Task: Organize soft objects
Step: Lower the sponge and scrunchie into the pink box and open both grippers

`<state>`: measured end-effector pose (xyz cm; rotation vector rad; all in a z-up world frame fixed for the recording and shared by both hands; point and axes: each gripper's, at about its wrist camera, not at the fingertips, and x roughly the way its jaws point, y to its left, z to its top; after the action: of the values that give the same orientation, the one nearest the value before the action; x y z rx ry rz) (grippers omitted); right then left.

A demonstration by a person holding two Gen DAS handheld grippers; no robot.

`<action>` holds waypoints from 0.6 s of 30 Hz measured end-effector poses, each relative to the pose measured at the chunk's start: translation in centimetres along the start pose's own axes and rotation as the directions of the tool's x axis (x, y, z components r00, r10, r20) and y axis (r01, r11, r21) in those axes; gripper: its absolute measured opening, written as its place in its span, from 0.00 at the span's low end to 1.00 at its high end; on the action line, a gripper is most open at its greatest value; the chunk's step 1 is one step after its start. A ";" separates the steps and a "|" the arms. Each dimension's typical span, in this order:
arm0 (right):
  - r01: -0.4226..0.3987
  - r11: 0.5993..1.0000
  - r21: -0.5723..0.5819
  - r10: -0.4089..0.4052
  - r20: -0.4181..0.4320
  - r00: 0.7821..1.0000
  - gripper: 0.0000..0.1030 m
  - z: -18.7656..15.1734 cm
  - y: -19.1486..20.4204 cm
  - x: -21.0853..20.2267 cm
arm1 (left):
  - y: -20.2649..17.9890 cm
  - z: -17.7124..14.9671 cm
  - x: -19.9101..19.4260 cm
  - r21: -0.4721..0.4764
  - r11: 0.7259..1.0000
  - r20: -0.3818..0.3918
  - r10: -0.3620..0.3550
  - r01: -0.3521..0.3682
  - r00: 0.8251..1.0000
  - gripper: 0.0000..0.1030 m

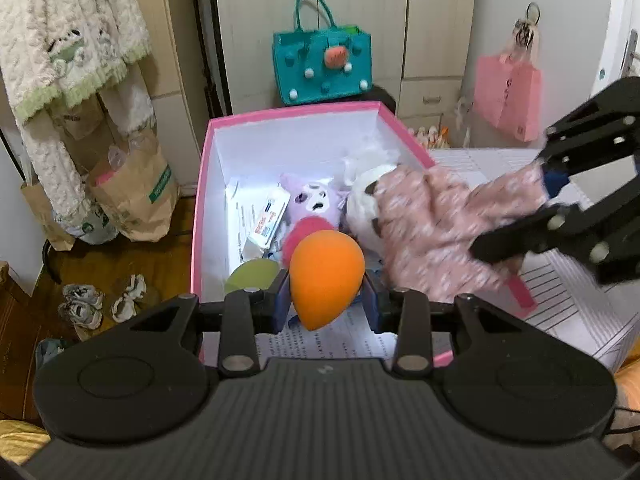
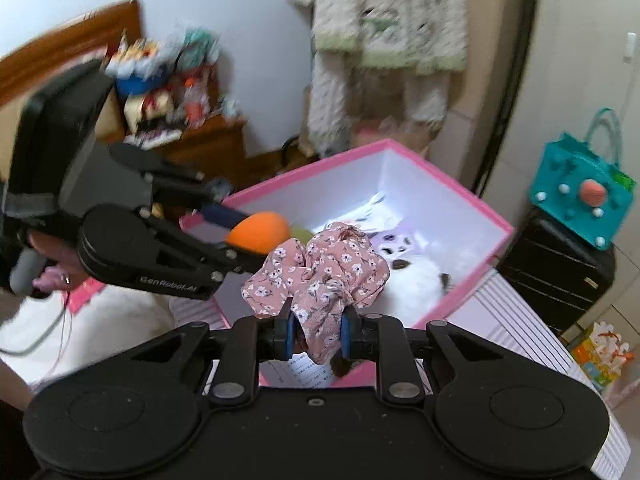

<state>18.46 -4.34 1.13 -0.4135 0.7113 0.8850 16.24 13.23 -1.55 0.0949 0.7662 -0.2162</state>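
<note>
Your left tool (image 1: 326,300) grips the orange sponge (image 1: 326,282); your right tool (image 2: 316,330) pinches the scrunchie (image 2: 320,276), both mid-frame over the pink box (image 2: 460,184).

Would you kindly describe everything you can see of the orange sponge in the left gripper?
The orange sponge is a smooth, matte, egg-shaped piece of what looks like soft foam, plain orange with no markings. The left gripper is shut on it, its blue pads pressing the narrower end, while the rounded end points forward. It hangs above the near end of the pink box, over the toys inside, touching nothing but the pads. In the right wrist view it shows, slightly blurred, just over the box's rim.
</note>
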 end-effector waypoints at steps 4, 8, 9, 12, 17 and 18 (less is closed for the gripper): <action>-0.043 0.999 -0.027 0.041 -0.078 0.996 0.25 0.9 -0.2 3.0 | -0.3 0.4 1.0 0.066 0.997 -0.035 0.050 -0.047 0.998 0.36; -0.073 0.997 -0.033 0.068 -0.130 0.989 0.25 1.5 -0.5 5.0 | -0.1 0.6 1.6 0.099 0.993 -0.061 0.076 -0.069 0.995 0.36; -0.082 0.996 -0.032 0.077 -0.138 0.987 0.25 1.5 -0.5 5.4 | -0.2 0.6 1.8 0.107 0.992 -0.067 0.077 -0.070 0.995 0.36; -0.114 0.993 -0.028 0.107 -0.169 0.980 0.26 1.4 -0.6 6.7 | -0.4 0.6 2.1 0.119 0.991 -0.068 0.076 -0.068 0.995 0.37; -0.123 0.991 -0.051 0.111 -0.193 0.975 0.37 1.4 -0.8 8.4 | 0.2 0.6 2.5 0.080 0.995 -0.068 0.072 -0.067 0.995 0.37; -0.117 0.991 -0.061 0.103 -0.196 0.975 0.40 1.4 -0.8 8.7 | 0.4 0.6 2.5 0.064 0.996 -0.065 0.065 -0.061 0.996 0.37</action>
<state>23.40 0.87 -4.05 -0.5332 0.8887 0.9858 18.48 13.15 -2.83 0.1859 0.8220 -0.1778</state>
